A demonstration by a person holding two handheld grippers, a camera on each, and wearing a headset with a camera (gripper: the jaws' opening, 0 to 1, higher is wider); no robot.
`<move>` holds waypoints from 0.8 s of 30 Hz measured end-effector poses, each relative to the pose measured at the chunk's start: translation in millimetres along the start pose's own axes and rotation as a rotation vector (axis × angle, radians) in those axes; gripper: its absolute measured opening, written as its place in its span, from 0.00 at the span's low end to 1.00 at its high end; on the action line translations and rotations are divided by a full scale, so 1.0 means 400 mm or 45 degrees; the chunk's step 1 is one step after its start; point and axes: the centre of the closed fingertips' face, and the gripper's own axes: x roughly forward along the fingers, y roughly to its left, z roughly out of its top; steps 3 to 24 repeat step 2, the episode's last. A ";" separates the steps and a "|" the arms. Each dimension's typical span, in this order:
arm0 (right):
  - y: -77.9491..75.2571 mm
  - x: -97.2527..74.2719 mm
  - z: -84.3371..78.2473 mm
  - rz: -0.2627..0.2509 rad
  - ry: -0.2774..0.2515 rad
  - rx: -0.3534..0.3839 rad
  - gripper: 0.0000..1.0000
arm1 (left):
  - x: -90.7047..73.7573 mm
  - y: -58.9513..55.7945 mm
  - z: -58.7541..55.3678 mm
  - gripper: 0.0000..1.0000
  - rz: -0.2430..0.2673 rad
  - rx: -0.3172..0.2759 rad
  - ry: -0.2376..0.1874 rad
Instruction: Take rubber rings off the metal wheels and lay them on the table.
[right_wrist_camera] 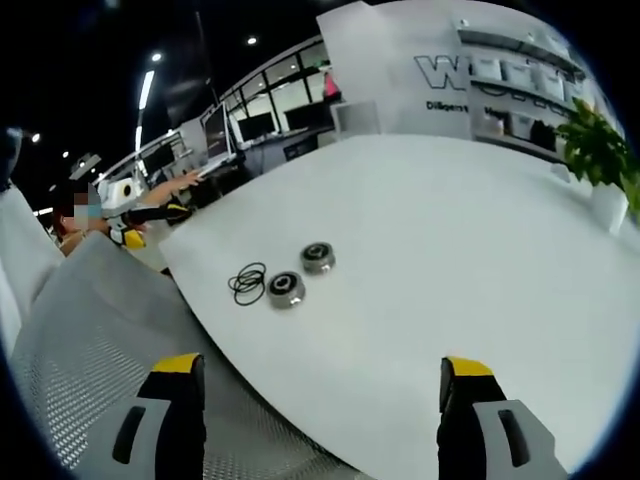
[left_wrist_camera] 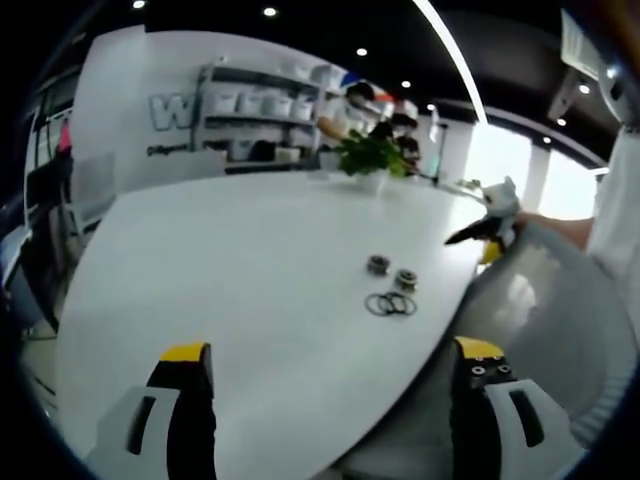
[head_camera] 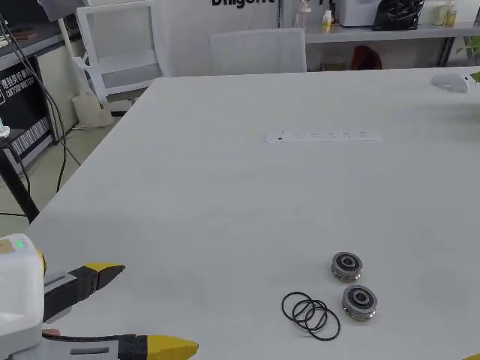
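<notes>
Two metal wheels (head_camera: 346,265) (head_camera: 359,301) lie side by side on the white table (head_camera: 247,202), near its front right. Several loose black rubber rings (head_camera: 310,315) lie overlapping just left of the nearer wheel. My left gripper (head_camera: 157,307) hovers open at the table's front left edge, well left of the rings, with nothing between its yellow-tipped jaws. In the left gripper view (left_wrist_camera: 332,350) the wheels (left_wrist_camera: 392,271) and rings (left_wrist_camera: 390,304) lie ahead. My right gripper (right_wrist_camera: 320,364) is open and off the table's edge, with wheels (right_wrist_camera: 301,273) and rings (right_wrist_camera: 247,282) ahead to the left.
A flush power strip (head_camera: 322,136) sits mid-table, and a white object (head_camera: 450,81) lies at the far right. White chairs (head_camera: 120,52) stand beyond the far edge. A potted plant (right_wrist_camera: 600,150) stands on the table's far end. Grey mesh (right_wrist_camera: 90,350) lies beneath the right gripper.
</notes>
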 end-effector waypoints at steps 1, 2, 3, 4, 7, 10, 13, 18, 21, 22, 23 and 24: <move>-0.001 -0.003 -0.004 -0.007 0.011 -0.001 0.94 | 0.000 -0.001 0.000 1.00 -0.002 0.001 0.000; -0.004 -0.006 -0.006 -0.016 0.022 0.000 0.92 | -0.001 -0.002 0.001 1.00 -0.004 0.002 0.000; -0.004 -0.006 -0.006 -0.016 0.022 0.000 0.92 | -0.001 -0.002 0.001 1.00 -0.004 0.002 0.000; -0.004 -0.006 -0.006 -0.016 0.022 0.000 0.92 | -0.001 -0.002 0.001 1.00 -0.004 0.002 0.000; -0.004 -0.006 -0.006 -0.016 0.022 0.000 0.92 | -0.001 -0.002 0.001 1.00 -0.004 0.002 0.000; -0.004 -0.006 -0.006 -0.016 0.022 0.000 0.92 | -0.001 -0.002 0.001 1.00 -0.004 0.002 0.000; -0.004 -0.006 -0.006 -0.016 0.022 0.000 0.92 | -0.001 -0.002 0.001 1.00 -0.004 0.002 0.000; -0.004 -0.006 -0.006 -0.016 0.022 0.000 0.92 | -0.001 -0.002 0.001 1.00 -0.004 0.002 0.000; -0.004 -0.006 -0.006 -0.016 0.022 0.000 0.92 | -0.001 -0.002 0.001 1.00 -0.004 0.002 0.000; -0.004 -0.006 -0.006 -0.016 0.022 0.000 0.92 | -0.001 -0.002 0.001 1.00 -0.004 0.002 0.000; -0.004 -0.006 -0.006 -0.016 0.022 0.000 0.92 | -0.001 -0.002 0.001 1.00 -0.004 0.002 0.000; -0.004 -0.006 -0.006 -0.016 0.022 0.000 0.92 | -0.001 -0.002 0.001 1.00 -0.004 0.002 0.000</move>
